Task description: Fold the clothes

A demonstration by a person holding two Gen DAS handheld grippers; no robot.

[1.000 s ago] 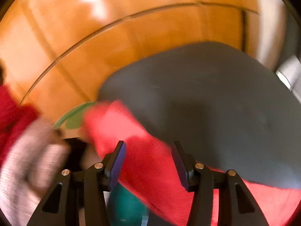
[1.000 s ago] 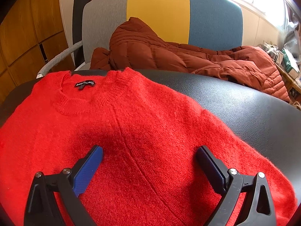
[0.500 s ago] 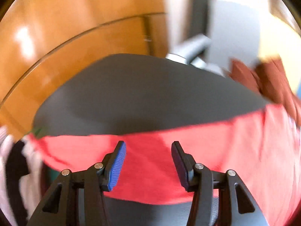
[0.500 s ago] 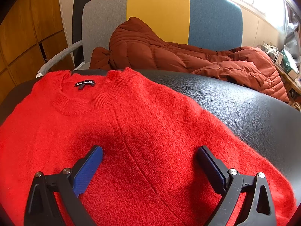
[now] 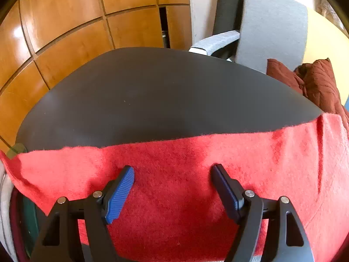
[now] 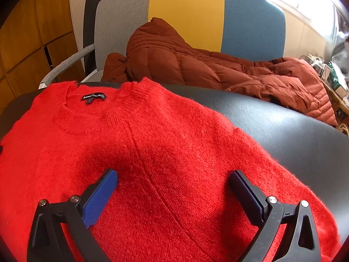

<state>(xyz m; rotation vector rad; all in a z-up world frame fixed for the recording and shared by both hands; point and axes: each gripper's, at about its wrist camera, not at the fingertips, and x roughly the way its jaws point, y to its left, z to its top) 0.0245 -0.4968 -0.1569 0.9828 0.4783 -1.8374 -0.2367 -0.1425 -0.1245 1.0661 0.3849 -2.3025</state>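
A fuzzy red sweater (image 6: 165, 152) lies flat on a black table (image 6: 294, 135), collar and black neck label (image 6: 93, 97) at the far side. In the left wrist view one sleeve of the sweater (image 5: 174, 174) lies stretched across the table (image 5: 163, 98) toward its left edge. My left gripper (image 5: 172, 174) is open and empty just above that sleeve. My right gripper (image 6: 173, 180) is wide open and empty over the sweater's body, below the collar.
A grey, yellow and blue chair (image 6: 192, 15) stands behind the table with a rust-brown puffer jacket (image 6: 207, 65) on it. Wooden wall panels (image 5: 76, 32) are at the left. Other garments (image 5: 6, 207) hang past the table's left edge.
The left gripper has swung right from the table's left edge and settled over the sleeve, which now lies straight on the table. The right gripper has not moved.
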